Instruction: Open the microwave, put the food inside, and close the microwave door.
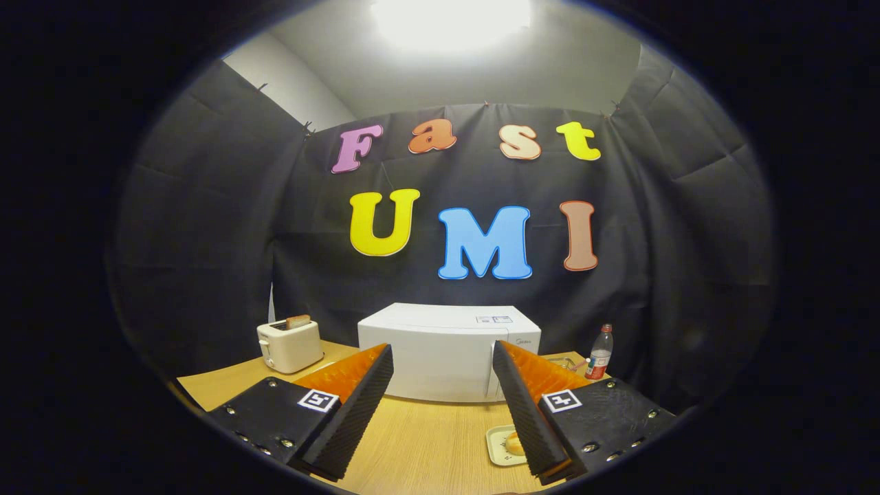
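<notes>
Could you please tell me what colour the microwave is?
White, seen in the gripper view: the microwave sits beyond the open gripper.

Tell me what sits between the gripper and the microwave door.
Nothing visible. The gripper is open, and bare table runs from between its fingers to the shut microwave beyond. The food tray lies by the right finger, the toaster and bottle off to the sides.

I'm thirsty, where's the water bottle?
In the gripper view, the bottle stands on the table right of the microwave, beyond the open gripper.
</notes>
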`<state>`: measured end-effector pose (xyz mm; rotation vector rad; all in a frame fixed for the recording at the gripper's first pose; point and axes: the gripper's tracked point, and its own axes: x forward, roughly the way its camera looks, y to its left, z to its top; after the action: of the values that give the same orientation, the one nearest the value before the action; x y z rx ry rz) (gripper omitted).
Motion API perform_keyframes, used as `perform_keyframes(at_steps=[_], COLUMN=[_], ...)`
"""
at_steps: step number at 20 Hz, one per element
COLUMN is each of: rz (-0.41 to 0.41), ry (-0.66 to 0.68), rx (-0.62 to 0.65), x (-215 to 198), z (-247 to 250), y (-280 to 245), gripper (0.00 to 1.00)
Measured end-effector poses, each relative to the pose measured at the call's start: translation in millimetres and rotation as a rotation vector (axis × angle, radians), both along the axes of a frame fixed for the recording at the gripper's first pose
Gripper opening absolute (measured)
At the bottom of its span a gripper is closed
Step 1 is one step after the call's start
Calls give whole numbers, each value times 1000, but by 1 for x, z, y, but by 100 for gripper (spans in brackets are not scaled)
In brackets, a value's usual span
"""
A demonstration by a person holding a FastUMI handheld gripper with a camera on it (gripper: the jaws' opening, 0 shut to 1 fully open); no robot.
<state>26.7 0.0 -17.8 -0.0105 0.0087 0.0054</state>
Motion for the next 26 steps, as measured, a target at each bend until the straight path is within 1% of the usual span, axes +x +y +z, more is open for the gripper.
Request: perform_keyframes(at_steps=[6, 10, 13, 16, 18, 22, 26], rz=[21, -26, -34, -83, -102, -114, -145], ry=[23, 10, 33, 51, 75, 110, 154], rx=[4, -9, -33, -82, -92, -61, -60], x=[42, 76, 102, 124, 137, 165, 196], z=[-27, -42, -61, -76, -91, -117, -144], y=[-9, -21, -25, -41, -47, -58, -75], gripper=[92, 92, 92, 92, 92, 92, 91])
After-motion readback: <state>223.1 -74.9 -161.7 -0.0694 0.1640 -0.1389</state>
